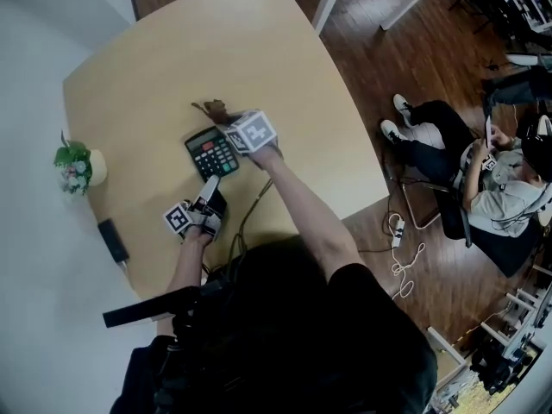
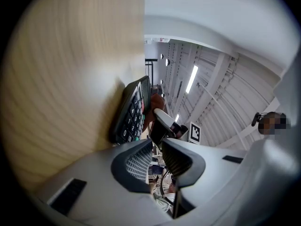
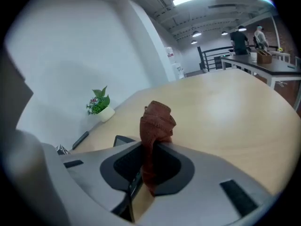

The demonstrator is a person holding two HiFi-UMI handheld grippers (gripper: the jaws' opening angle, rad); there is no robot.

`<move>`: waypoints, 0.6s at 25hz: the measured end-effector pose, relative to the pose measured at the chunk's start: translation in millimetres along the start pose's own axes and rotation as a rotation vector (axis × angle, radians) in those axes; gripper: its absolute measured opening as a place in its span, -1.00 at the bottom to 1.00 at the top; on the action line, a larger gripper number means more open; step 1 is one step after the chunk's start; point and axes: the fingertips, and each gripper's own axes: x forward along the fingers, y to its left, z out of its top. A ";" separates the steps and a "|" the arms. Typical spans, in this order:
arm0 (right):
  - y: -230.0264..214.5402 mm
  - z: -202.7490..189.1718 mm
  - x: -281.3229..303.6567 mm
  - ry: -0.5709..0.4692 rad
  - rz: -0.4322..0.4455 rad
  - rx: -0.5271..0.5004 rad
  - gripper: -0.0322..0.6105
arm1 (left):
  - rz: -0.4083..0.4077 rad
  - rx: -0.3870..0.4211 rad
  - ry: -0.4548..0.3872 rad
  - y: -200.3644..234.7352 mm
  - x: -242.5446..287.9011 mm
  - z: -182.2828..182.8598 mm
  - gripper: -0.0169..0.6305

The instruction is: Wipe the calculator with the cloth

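Now the right claw (image 3: pixel 149 149) is clamping the cloth (image 3: pixel 157 121) at the calculator's (image 1: pixel 211 153) one o'clock corner. The left claw (image 2: pixel 157 147), pinched together and empty, is sitting at its six o'clock edge on the worktop (image 1: pixel 172 67). Wiping is seemingly only beginning.

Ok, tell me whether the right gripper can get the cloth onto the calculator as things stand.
Probably yes. The right gripper holds the cloth just beyond the calculator's far edge, with nothing between them. The left gripper, shut, sits at its near end, leaving the top uncovered.
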 end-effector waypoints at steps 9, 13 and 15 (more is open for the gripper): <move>43.2 -110.9 -45.1 0.189 0.039 0.170 -0.69 | 0.005 0.004 -0.002 -0.5 0.3 1.5 -0.78; 58.4 -135.6 -67.9 0.242 0.065 0.261 -0.70 | 0.000 0.003 -0.001 -2.0 1.0 2.6 -0.78; 45.5 -112.2 -70.4 0.195 0.032 0.228 -0.70 | 0.000 0.006 -0.001 -1.0 0.6 4.1 -0.78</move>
